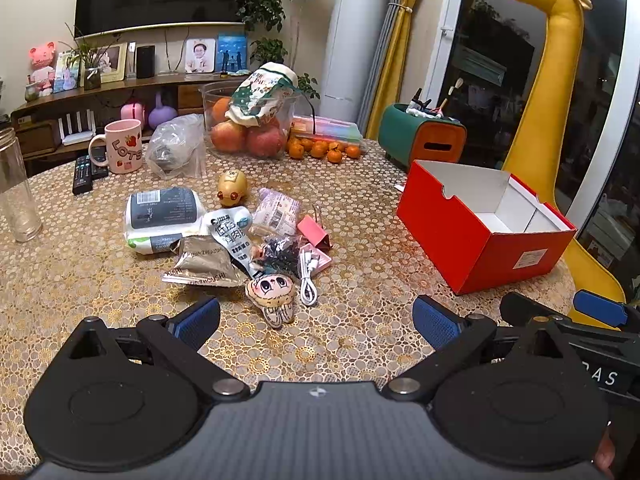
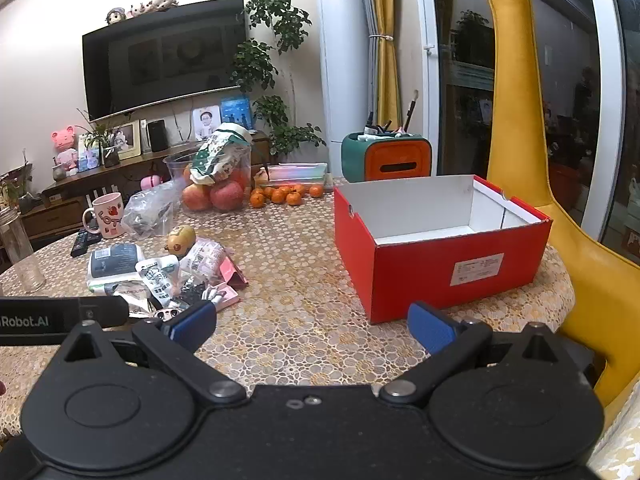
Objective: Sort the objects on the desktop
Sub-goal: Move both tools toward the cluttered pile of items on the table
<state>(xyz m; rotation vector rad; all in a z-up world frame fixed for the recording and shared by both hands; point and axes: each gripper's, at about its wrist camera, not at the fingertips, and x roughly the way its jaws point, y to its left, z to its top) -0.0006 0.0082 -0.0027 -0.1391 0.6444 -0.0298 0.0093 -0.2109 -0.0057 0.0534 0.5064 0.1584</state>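
A heap of small soft goods lies mid-table on a gold, lace-patterned tablecloth (image 1: pixel 360 208): a plump wipes pack (image 1: pixel 160 220) with a dark label, a crinkled silver foil pouch (image 1: pixel 204 266), a white snack sachet (image 1: pixel 234 236), a pale printed packet (image 1: pixel 276 210), a pink binder clip (image 1: pixel 316 232), a coiled white cable (image 1: pixel 308 276) and, nearest the camera, a flat cartoon-face charm (image 1: pixel 272 294). A glossy yellow toy (image 1: pixel 232 188), rounded like a potato, sits just behind the heap. To the right, well apart from it, stands an open red cardboard box (image 1: pixel 480 240), white inside, with a label on its near wall.

The left gripper (image 1: pixel 316 320) hovers low before the heap, its ribbed blue pads spread wide and holding nothing. The right gripper (image 2: pixel 312 328) hangs beside it, in front of the box, jaws likewise parted and bare.

Farther back are a pink mug (image 1: pixel 122 152), a crumpled clear bag (image 1: pixel 176 152), two black remotes (image 1: pixel 86 170), a clear bowl (image 1: pixel 248 120) of apples, a row of small oranges (image 1: pixel 324 150) and, at the left edge, a glass jar (image 1: pixel 16 192). A yellow giraffe stool (image 1: pixel 548 120) rises beyond the table.
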